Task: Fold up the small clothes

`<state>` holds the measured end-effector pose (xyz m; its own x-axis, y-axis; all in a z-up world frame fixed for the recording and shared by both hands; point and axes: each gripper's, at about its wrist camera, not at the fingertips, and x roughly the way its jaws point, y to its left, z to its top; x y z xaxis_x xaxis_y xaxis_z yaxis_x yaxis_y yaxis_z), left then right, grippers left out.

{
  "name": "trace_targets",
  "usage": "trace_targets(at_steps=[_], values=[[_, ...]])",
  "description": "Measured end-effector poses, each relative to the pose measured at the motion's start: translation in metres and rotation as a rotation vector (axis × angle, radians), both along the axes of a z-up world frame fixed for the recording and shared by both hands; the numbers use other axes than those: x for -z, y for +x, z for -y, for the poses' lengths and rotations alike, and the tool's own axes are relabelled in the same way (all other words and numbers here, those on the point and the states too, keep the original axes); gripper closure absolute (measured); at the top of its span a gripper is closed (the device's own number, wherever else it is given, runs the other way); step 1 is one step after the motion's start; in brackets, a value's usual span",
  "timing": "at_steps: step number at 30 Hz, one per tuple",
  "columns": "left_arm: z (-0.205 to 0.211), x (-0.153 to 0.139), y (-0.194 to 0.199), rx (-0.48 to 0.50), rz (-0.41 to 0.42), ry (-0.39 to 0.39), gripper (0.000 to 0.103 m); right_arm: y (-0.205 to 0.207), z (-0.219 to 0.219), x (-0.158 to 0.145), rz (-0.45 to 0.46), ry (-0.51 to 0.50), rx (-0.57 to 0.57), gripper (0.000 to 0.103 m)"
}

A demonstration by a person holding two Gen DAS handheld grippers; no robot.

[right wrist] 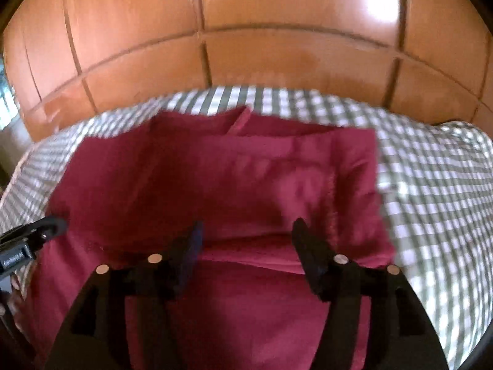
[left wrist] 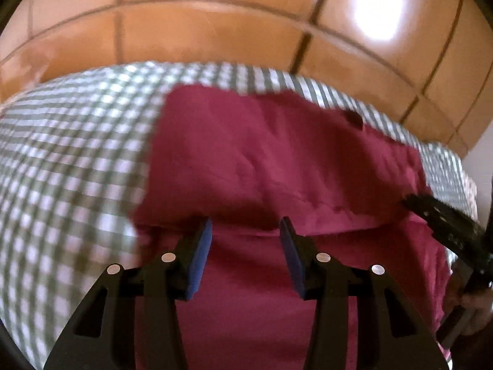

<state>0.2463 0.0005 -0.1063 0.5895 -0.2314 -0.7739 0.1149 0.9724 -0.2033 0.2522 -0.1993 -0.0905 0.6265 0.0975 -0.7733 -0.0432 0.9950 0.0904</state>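
A dark red garment [left wrist: 277,160] lies folded on a green-and-white checked cloth [left wrist: 77,154], its upper layer ending in a fold edge just ahead of my fingers. My left gripper [left wrist: 246,220] hovers over the near part of the garment, open, with blue pads apart and nothing pinched. In the right wrist view the same red garment [right wrist: 231,178] fills the middle, and my right gripper [right wrist: 248,222] stands open above the fold edge without gripping the fabric. The right gripper's black fingers [left wrist: 446,225] show at the garment's right side, and the left gripper's body [right wrist: 27,237] at its left side.
The checked cloth [right wrist: 431,200] covers the surface around the garment on both sides. Beyond its far edge lies a floor of orange-brown tiles [left wrist: 215,30] with bright glare patches. Both views are blurred.
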Motion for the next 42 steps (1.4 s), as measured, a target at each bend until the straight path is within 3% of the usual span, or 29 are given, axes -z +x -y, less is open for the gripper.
trace_targets(at_steps=[2, 4, 9, 11, 14, 17, 19, 24, 26, 29, 34, 36, 39, 42], values=[[0.004, 0.011, 0.004, -0.001, -0.033, 0.022, 0.058, 0.002, 0.005, 0.011, 0.01, 0.019, 0.007, 0.03], [-0.004, 0.008, 0.001, -0.01, -0.022, -0.016, 0.058, 0.0, 0.009, 0.013, 0.021, 0.05, 0.008, 0.029], [-0.045, -0.024, 0.005, -0.1, 0.074, -0.127, 0.058, -0.005, 0.007, 0.015, 0.044, 0.041, 0.004, 0.026], [-0.049, -0.03, 0.014, -0.085, 0.078, -0.145, 0.058, -0.006, 0.007, 0.016, 0.048, 0.04, 0.003, 0.026], [-0.037, -0.034, 0.029, -0.056, 0.076, -0.095, 0.058, -0.005, 0.009, 0.016, 0.052, 0.054, 0.004, 0.026], [-0.022, -0.041, 0.029, 0.055, 0.045, -0.178, 0.058, -0.006, 0.01, 0.016, 0.055, 0.059, 0.005, 0.025], [-0.018, -0.042, 0.022, 0.051, 0.056, -0.133, 0.058, -0.006, 0.01, 0.016, 0.057, 0.065, 0.004, 0.025], [-0.072, -0.002, -0.002, -0.179, -0.082, -0.165, 0.058, -0.007, 0.011, 0.016, 0.06, 0.08, 0.004, 0.025], [-0.093, 0.015, -0.017, -0.274, -0.123, -0.097, 0.059, -0.007, 0.012, 0.016, 0.061, 0.081, 0.004, 0.025], [-0.115, 0.018, -0.034, -0.307, -0.118, -0.155, 0.061, -0.007, 0.012, 0.016, 0.061, 0.08, 0.004, 0.024], [-0.096, -0.025, -0.03, -0.216, 0.041, -0.169, 0.061, -0.007, 0.011, 0.016, 0.062, 0.067, 0.007, 0.024], [-0.07, -0.035, -0.019, -0.146, 0.092, -0.126, 0.061, -0.007, 0.011, 0.016, 0.062, 0.065, 0.007, 0.024], [-0.04, -0.024, 0.001, -0.074, 0.061, -0.072, 0.061, -0.007, 0.011, 0.016, 0.062, 0.067, 0.006, 0.024], [-0.03, 0.011, 0.005, -0.085, -0.024, -0.009, 0.061, -0.008, 0.01, 0.016, 0.063, 0.07, 0.005, 0.024]])
